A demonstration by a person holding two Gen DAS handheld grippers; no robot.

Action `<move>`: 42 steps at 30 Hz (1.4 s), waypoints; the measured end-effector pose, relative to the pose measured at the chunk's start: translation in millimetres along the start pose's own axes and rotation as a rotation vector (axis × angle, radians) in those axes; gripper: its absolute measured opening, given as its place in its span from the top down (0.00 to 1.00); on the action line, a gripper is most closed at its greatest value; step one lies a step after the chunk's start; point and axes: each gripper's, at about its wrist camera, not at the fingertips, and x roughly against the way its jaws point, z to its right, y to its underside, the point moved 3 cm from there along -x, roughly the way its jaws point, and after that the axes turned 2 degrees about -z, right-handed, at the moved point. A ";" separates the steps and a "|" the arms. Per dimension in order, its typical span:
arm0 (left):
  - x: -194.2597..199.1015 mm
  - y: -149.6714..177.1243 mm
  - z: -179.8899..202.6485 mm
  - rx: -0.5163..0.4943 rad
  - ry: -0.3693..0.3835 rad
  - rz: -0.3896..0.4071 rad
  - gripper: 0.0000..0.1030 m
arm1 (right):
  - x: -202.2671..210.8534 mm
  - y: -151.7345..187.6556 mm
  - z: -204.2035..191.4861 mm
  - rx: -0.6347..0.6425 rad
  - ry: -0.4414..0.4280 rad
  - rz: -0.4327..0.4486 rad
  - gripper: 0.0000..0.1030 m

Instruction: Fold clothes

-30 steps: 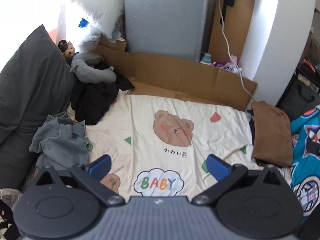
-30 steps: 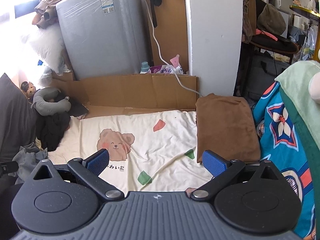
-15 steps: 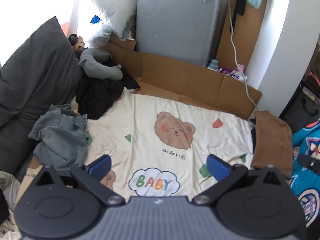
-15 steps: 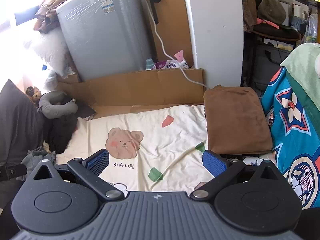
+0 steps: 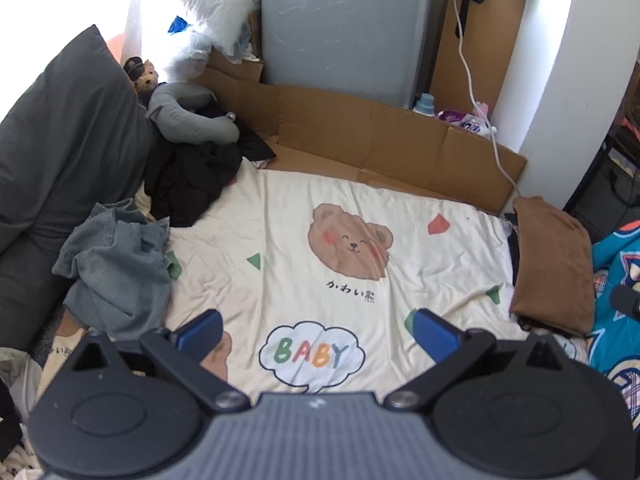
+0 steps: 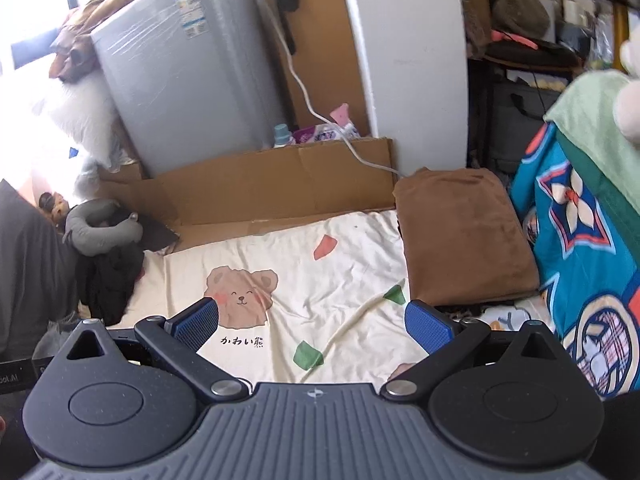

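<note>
1. Since the earlier frames, both views have been carried nearer to the bedding, so that the crumpled blue-grey denim garment [image 5: 116, 268] is shown larger in the left view.
2. Nothing is held: the left claw [image 5: 318, 330] and the right claw [image 6: 312, 322] are each spread wide apart above the cream bear-print sheet [image 5: 320, 240].
3. The denim garment lies bunched at the sheet's left edge, forward and left of the left claw, which is judged the nearer; no clear long axis can be told.
4. A black clothes heap [image 5: 192, 184] lies just beyond it.
5. A folded brown cloth [image 6: 460, 236] rests at the sheet's right edge, forward and right of the right claw.
</note>
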 end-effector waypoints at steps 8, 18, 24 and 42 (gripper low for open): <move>-3.7 -0.9 6.8 -0.040 -0.022 -0.018 0.01 | -5.1 0.3 -1.8 0.002 0.002 -0.008 0.00; -8.7 1.2 16.4 -0.057 -0.017 -0.052 0.01 | -7.5 1.7 -9.4 0.040 0.010 -0.010 0.01; -10.5 2.3 34.6 -0.136 -0.084 -0.054 0.01 | -7.7 1.9 -12.9 0.055 -0.005 -0.014 0.01; -13.9 1.0 26.7 -0.082 -0.073 -0.064 0.01 | -17.9 10.6 -30.8 0.151 -0.009 -0.052 0.00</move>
